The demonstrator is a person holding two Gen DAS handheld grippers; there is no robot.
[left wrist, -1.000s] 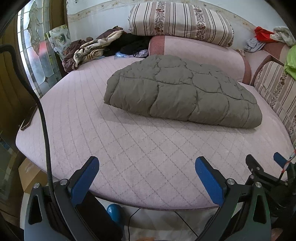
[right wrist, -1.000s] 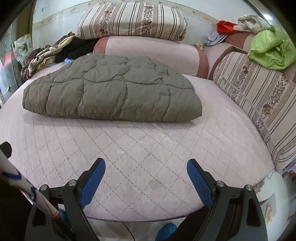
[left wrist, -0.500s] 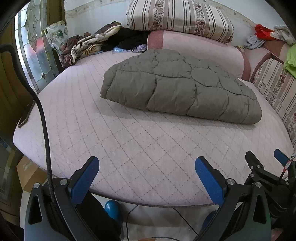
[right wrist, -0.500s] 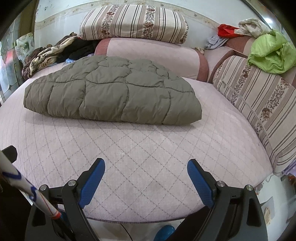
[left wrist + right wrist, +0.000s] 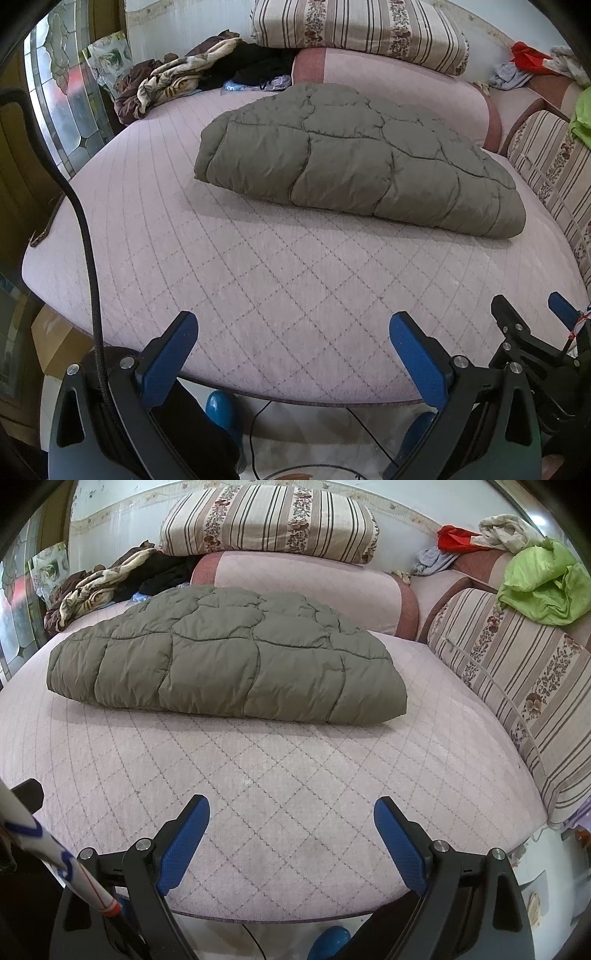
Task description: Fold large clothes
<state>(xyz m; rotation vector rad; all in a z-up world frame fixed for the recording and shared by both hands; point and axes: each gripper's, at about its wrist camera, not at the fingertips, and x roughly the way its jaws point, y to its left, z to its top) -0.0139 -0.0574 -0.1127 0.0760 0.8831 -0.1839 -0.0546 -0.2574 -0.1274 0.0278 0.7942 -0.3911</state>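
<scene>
Left wrist view: left claw [image 5: 291, 341] gaping wide, gripping nothing, hovering at near edge of pink bed [image 5: 295, 280]. Right claw [image 5: 291, 825] likewise spread and empty. Olive quilted jacket [image 5: 229, 668] well apart beyond both, mid-bed, already a compact bundle; folding apparently finished, at most tidying left.

My right gripper [image 5: 291, 834] sits at six o'clock over the near edge of the pink quilted mattress [image 5: 295, 768], blue pads spread wide with nothing between them. The folded olive puffer garment [image 5: 225, 672] lies toward eleven o'clock, well apart from me. A striped pillow [image 5: 269, 520] tops the headboard at twelve. Green cloth [image 5: 543, 583] is heaped at two o'clock; crumpled clothes [image 5: 99, 583], I think, at ten.
</scene>
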